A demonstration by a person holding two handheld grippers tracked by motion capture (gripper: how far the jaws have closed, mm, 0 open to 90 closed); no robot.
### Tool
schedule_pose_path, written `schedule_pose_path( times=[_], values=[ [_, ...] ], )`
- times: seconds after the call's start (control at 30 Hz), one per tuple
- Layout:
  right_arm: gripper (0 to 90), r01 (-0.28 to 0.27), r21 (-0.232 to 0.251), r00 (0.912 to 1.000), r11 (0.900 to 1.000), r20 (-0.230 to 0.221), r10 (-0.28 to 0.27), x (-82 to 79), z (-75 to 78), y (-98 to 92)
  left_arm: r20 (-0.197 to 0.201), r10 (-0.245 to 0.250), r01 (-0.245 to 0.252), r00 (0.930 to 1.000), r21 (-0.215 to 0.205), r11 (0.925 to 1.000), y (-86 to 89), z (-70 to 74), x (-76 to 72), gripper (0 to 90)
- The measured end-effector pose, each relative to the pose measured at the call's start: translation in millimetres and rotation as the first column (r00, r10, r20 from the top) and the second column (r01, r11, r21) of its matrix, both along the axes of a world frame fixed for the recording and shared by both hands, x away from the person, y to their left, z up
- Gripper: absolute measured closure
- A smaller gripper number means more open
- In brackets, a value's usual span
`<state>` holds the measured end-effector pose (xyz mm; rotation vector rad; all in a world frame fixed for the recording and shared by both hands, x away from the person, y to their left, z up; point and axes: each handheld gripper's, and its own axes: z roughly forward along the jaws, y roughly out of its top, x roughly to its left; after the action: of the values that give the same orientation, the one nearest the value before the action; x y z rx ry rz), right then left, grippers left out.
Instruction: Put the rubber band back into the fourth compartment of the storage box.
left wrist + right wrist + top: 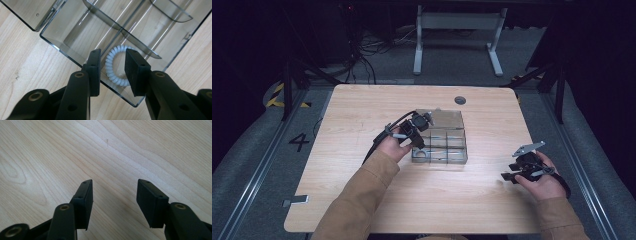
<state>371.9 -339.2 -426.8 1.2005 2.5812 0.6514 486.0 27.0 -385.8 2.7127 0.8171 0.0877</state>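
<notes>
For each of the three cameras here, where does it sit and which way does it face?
High view: above the person's side, looking forward and down on the wooden table; both forearms, left gripper, right gripper.
Left gripper view: on the left gripper, looking down between parted jaws at a white coil hair tie in a clear compartment box.
Right gripper view: looking along open jaws at bare tabletop.
Shared: the box appears in the high and left gripper views.

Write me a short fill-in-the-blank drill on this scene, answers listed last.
1. The coiled hair tie lying in the clear organizer box is ____ in colour.
2. The box stands on a ____ table.
3. The left gripper is poised over the box with its jaws ____, the pads clear of the hair tie.
4. Below the right gripper lies only bare ____.

Answers: white; wooden; open; table
</notes>
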Motion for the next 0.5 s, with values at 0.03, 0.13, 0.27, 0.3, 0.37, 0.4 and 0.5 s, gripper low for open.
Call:
schedule_pose_path(
  times=[0.03, 0.13, 0.27, 0.3, 0.37, 0.4, 0.5],
  values=[
    [48.1, 0.0, 0.0, 1.0, 1.0, 0.0, 0.0, 0.1, 0.0, 0.0, 0.001, -0.001, 0.001, 1.0, -0.008, 1.0, 0.4, 1.3, -0.8, 66.6],
    [48.1, 0.0, 0.0, 1.0, 1.0, 0.0, 0.0, 0.4, 0.0, 0.3, 0.001, -0.006, 0.006, 1.0, -0.009, 0.9999, 1.3, 5.0, -2.1, 64.7],
    [47.9, -0.007, -0.003, 1.0, 1.0, -0.003, 0.007, 2.1, -0.4, 1.6, 0.005, -0.018, 0.018, 0.9998, -0.02, 0.9996, 3.6, 15.8, -7.1, 64.6],
    [47.9, -0.008, -0.002, 1.0, 1.0, -0.003, 0.008, 2.5, -0.3, 2.0, -0.001, -0.02, 0.02, 0.9998, -0.027, 0.9994, 4.2, 18.2, -8.6, 64.6],
    [47.8, -0.012, -0.003, 0.9999, 1.0, -0.001, 0.012, 3.6, -0.5, 2.8, 0.001, -0.029, 0.029, 0.9996, -0.043, 0.9987, 6.4, 23.4, -12.0, 64.4],
    [47.7, -0.013, -0.003, 0.9999, 1.0, -0.004, 0.013, 4.1, -0.4, 3.5, 0.001, -0.029, 0.029, 0.9996, -0.043, 0.9987, 6.4, 23.4, -12.0, 64.1],
    [47.6, -0.019, -0.004, 0.9998, 1.0, -0.003, 0.019, 5.5, -0.4, 4.7, 0.013, -0.027, 0.027, 0.9996, -0.05, 0.9984, 10.8, 32.3, -17.6, 63.3]
  ],
)
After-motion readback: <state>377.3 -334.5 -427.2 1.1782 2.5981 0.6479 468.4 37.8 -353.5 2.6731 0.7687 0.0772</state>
